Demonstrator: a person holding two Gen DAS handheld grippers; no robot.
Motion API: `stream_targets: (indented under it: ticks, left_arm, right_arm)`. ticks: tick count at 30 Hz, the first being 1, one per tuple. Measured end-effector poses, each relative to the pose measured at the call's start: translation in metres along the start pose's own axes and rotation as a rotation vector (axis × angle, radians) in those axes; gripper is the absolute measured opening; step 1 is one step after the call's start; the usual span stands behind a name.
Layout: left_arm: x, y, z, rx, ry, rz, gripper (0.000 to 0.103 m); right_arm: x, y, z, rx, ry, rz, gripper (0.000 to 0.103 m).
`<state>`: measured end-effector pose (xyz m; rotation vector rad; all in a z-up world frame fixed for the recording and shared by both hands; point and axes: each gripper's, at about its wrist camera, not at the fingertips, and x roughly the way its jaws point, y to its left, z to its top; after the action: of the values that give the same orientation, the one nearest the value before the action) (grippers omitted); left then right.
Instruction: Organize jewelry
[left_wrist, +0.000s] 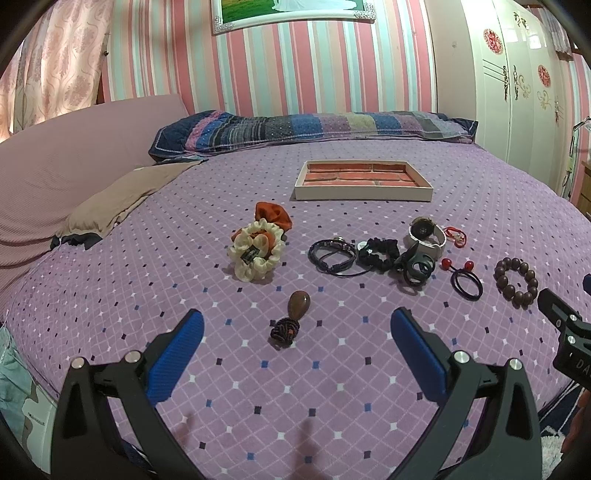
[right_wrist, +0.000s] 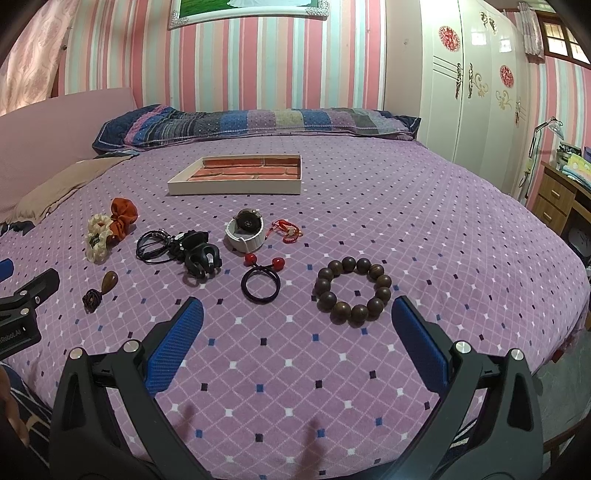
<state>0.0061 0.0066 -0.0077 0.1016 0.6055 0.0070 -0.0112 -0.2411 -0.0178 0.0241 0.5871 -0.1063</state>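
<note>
1. Both grippers are spread wide with nothing between the pads. The left gripper (left_wrist: 297, 325) hangs low over the bedspread (left_wrist: 332, 387), the right gripper (right_wrist: 297, 317) likewise. My guess: they're staged for a first pick, nothing grabbed yet.
2. Just ahead of the left one's fingertips lies one brown teardrop pendant (left_wrist: 295, 312) on a knotted cord. Looks like the obvious first target.
3. Just ahead of the right one, toward its right finger, lies one wooden bead bracelet (right_wrist: 353, 290).
4. Further out: two scrunchies, cream (left_wrist: 256, 254) and orange (left_wrist: 273, 214), one white-strap watch (right_wrist: 245, 229), one hair tie with two red beads (right_wrist: 261, 280), one red string piece (right_wrist: 286, 227). The black tangle (left_wrist: 369, 258) is too jumbled to count.
5. One tray (left_wrist: 364, 192), far beyond everything, empty, presumably the drop-off.
</note>
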Motion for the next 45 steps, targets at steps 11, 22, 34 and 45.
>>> stream_targets:
  ticks: [11, 22, 34, 45]
  left_arm:
    - [0.002, -0.005, -0.003, 0.023, 0.003, -0.005, 0.099]
    - [0.013, -0.006, -0.011, 0.018, 0.027, -0.035, 0.099]
    - [0.057, -0.001, -0.008, 0.032, 0.120, -0.027, 0.099]
    - [0.096, 0.002, 0.002, 0.033, 0.141, -0.040, 0.099]
  right_arm:
    - [0.001, -0.003, -0.001, 0.014, -0.002, -0.004, 0.099]
    - [0.009, -0.007, -0.005, 0.008, -0.004, -0.005, 0.099]
    - [0.045, -0.011, 0.000, -0.007, 0.035, -0.018, 0.099]
    - [0.085, -0.026, 0.006, 0.005, 0.024, -0.038, 0.099]
